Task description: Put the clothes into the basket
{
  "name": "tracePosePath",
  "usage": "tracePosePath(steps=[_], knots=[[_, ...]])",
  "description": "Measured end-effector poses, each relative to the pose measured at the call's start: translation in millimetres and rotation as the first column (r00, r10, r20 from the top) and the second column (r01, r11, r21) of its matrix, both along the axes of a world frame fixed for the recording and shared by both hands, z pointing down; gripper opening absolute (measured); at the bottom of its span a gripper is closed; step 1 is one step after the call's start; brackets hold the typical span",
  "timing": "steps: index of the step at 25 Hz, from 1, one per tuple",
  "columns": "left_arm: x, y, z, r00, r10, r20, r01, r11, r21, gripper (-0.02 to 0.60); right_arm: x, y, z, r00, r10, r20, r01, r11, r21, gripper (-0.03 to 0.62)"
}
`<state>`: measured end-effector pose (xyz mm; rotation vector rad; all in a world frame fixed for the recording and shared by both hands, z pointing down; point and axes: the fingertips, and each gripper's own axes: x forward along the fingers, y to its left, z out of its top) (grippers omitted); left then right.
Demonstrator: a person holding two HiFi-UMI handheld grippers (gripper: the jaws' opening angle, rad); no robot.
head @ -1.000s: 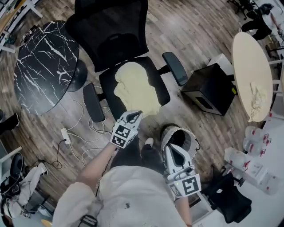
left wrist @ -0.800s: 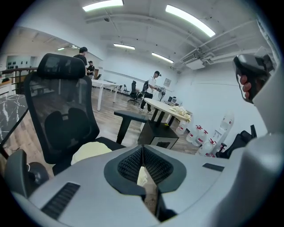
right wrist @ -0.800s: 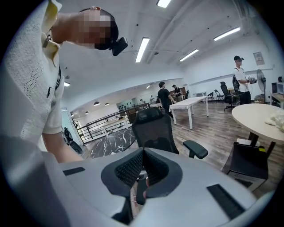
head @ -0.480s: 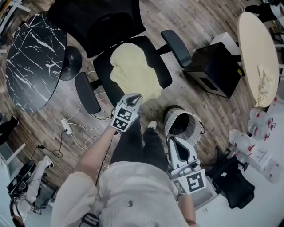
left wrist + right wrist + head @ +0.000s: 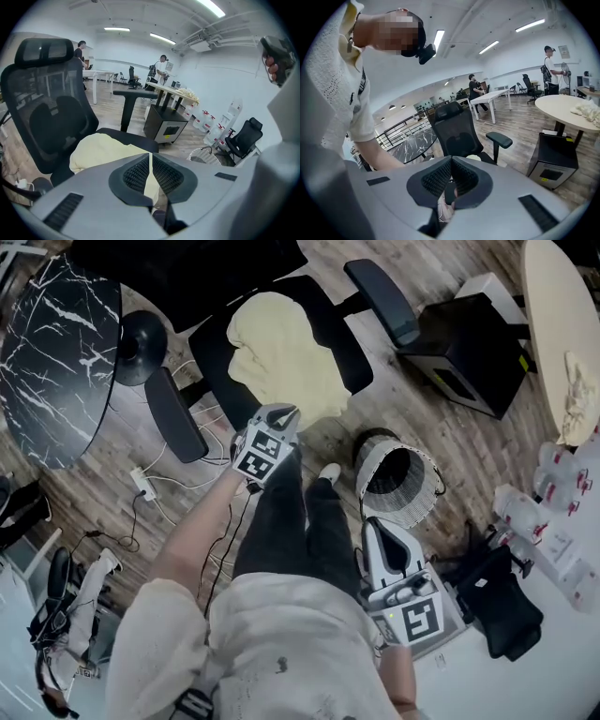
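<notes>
The pale yellow garment [image 5: 281, 357] lies crumpled on the seat of the black office chair [image 5: 208, 381], covering most of the cushion and spilling toward its front edge. In the head view, my left tool [image 5: 284, 414] points at that front edge, with its tips just short of the cloth's near hem. In the left gripper view the garment [image 5: 101, 152] spreads across the seat just beyond the tips. I see no contact between them. The left tool [image 5: 150, 161] is clenched, its ribbed pads pressed together with only a hairline slit between them and nothing caught there. The basket [image 5: 405, 510], a pale woven tub with a dark mouth, stands on the wooden floor to the right of the chair. It is near the seat's front corner but apart from the garment, and nothing shows inside it from here. My right tool [image 5: 379, 527] hangs low on the near side of the basket with its tips just beside the wall. In the right gripper view the right tool [image 5: 451, 164] is also clenched and empty, and it looks out toward the chair. A second pale cloth [image 5: 574, 399] lies on the round surface [image 5: 548, 315] at the far right, well apart from both tools.
</notes>
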<state>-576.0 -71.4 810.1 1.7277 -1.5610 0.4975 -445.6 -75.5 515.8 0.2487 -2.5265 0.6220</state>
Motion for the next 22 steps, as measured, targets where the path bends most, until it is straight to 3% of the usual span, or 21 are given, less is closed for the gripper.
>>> tracePosePath(steps=[9,18,22], knots=[[6.6,1.6,65.5,1.000,0.004,-0.010,-0.005,0.995,-0.101,0.104,11.3,-12.4,41.0,0.999,0.027,-0.047,-0.029,0.999,-0.042,0.009],[-21.4,9.6,135.5,0.991,-0.129,-0.036,0.117,0.966,-0.232,0.155,2.0,-20.5,73.6,0.996,0.051,-0.075,-0.057,0.995,-0.077,0.009],[-24.8,11.0,160.0,0.991,-0.127,-0.044,0.111,0.959,-0.262,0.187,-4.4,-15.4,84.3,0.996,0.038,-0.083,-0.046,0.994,-0.102,0.009]])
